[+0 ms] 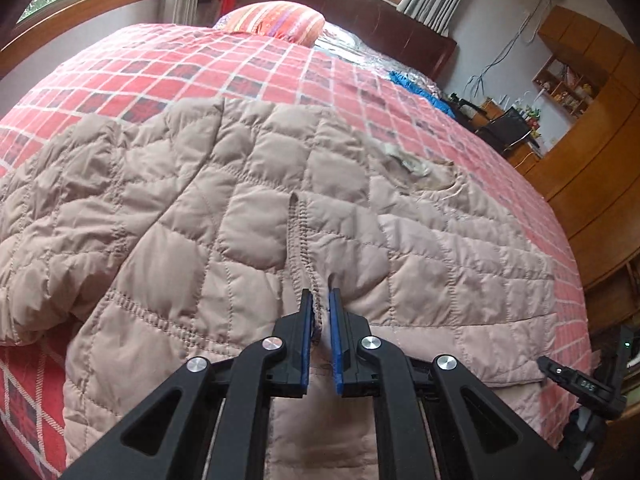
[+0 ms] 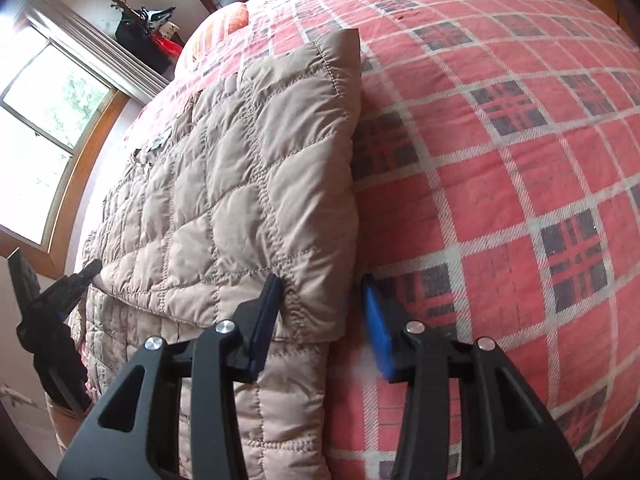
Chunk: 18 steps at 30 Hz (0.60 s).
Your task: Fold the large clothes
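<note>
Beige quilted jacket (image 1: 248,208) lay partly folded on the bed (image 2: 500,152); left gripper (image 1: 320,316) pinched its seam, right gripper (image 2: 320,304) spread wide astride its corner; further folds remained.

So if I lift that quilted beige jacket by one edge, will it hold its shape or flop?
The quilted jacket will probably flop: it already bunches between the left gripper. Its puffy panels suggest it's light and its smooth shell may slip.

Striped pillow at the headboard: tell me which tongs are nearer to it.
Neither clearly. Left tongs pinch the quilted jacket, right tongs straddle its edge; both sit far from the striped pillow.
</note>
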Each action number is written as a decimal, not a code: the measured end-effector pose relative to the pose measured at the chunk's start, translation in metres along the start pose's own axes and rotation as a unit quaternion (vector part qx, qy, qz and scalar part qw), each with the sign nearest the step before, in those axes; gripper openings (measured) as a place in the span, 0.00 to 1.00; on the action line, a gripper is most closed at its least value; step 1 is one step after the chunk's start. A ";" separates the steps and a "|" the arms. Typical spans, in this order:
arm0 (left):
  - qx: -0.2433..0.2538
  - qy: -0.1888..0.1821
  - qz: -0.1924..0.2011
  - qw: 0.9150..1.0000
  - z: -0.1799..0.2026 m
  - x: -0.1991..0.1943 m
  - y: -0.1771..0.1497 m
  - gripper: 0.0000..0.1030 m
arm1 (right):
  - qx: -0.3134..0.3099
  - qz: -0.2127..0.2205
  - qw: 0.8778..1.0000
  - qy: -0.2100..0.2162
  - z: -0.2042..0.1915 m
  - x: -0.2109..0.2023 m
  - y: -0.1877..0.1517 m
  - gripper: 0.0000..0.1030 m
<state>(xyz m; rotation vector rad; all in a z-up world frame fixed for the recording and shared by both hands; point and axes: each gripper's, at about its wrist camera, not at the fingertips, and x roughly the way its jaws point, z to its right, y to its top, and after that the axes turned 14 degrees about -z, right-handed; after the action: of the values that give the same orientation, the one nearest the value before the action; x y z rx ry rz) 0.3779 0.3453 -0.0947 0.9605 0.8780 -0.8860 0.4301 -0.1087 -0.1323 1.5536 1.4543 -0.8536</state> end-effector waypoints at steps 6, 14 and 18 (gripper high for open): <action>0.009 0.016 0.001 1.000 -0.003 0.021 -0.003 0.11 | -0.006 0.004 1.000 -0.019 -0.006 0.005 -0.002 0.39; -0.009 0.009 -0.002 1.000 -0.012 -0.014 -0.005 0.20 | -0.015 0.037 0.999 -0.037 -0.017 -0.032 -0.027 0.46; 0.012 0.010 0.024 1.000 -0.001 -0.046 -0.012 0.18 | -0.031 0.050 0.998 -0.030 -0.047 -0.053 -0.037 0.46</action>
<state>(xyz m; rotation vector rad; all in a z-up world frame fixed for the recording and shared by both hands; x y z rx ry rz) 0.3499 0.3527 -0.0565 1.0089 0.8596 -0.8483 0.3850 -0.0893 -0.0691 1.5284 1.3372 -0.7831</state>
